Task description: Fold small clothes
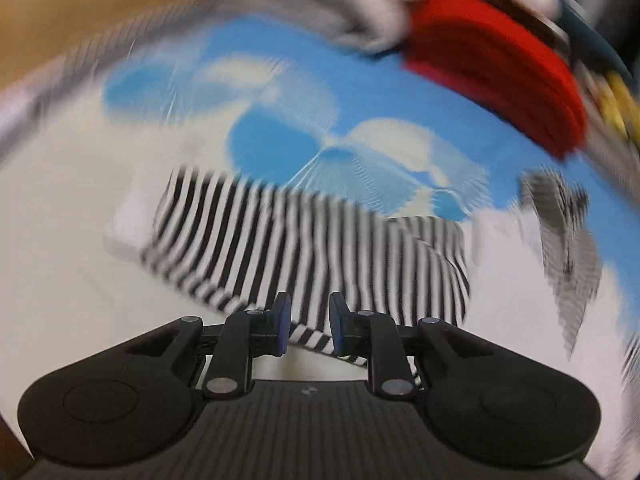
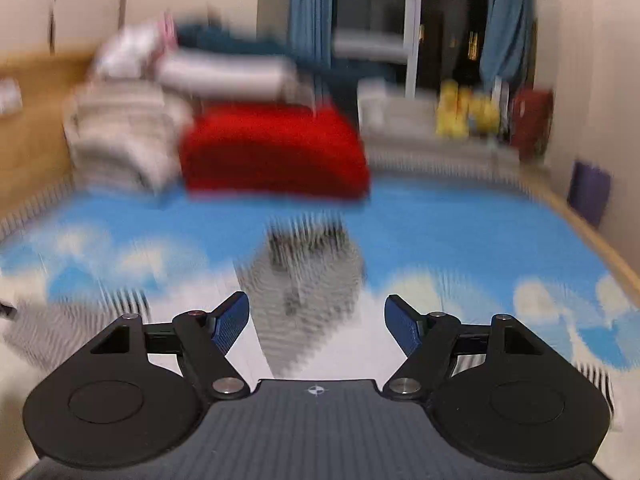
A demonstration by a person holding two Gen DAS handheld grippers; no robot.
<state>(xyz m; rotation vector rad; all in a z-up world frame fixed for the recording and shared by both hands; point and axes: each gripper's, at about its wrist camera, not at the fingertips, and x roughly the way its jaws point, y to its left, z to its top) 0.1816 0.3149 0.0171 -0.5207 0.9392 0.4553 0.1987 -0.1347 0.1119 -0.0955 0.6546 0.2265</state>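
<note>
Striped garment (image 1: 304, 248): black-and-white knit, lying partly folded on a sky-and-cloud sheet (image 1: 280, 148), just ahead of the left gripper (image 1: 306, 328). Left jaws narrowed, a small gap between the pads, striped hem running between them; actual pinch impossible to confirm through blur. Right gripper (image 2: 316, 324): spread wide, empty, above a blurred grey striped piece (image 2: 308, 280). Probably light, limp, non-slippery fabric; best taken at hem corners or a doubled edge. Red folded stack (image 2: 276, 152) well beyond.
</note>
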